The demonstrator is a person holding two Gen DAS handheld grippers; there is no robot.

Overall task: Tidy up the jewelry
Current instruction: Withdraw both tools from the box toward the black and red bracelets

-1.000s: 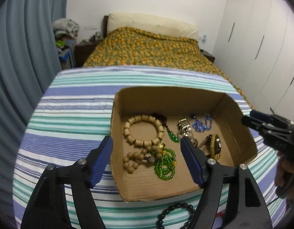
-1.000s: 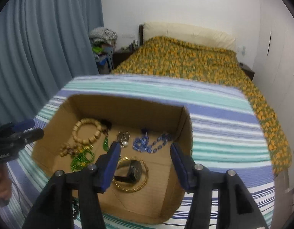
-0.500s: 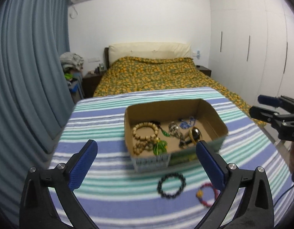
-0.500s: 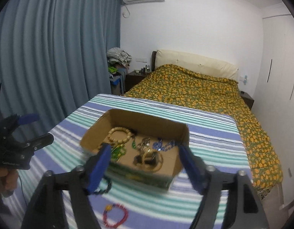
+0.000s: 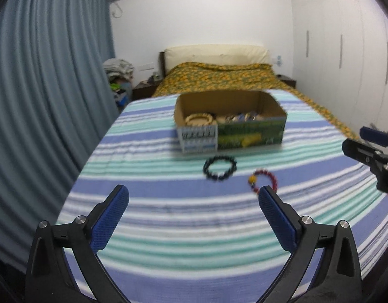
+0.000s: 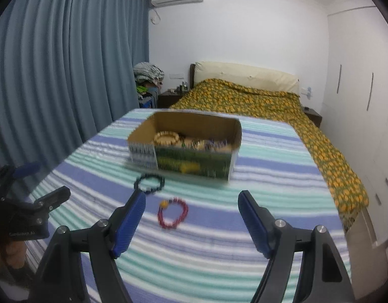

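Round beaded bracelets (image 5: 220, 168) beside cardboard box (image 5: 249, 133)

No text can be read: the print on the cardboard box (image 5: 229, 136) is blurred.

1 cardboard box (image 5: 249, 132), 2 loose bracelets: 1 black bracelet (image 5: 220, 168), 1 red bracelet (image 5: 264, 179)

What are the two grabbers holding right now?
Nothing. The left gripper and right gripper are both open and empty; the black bracelet and red bracelet lie on the striped cloth.
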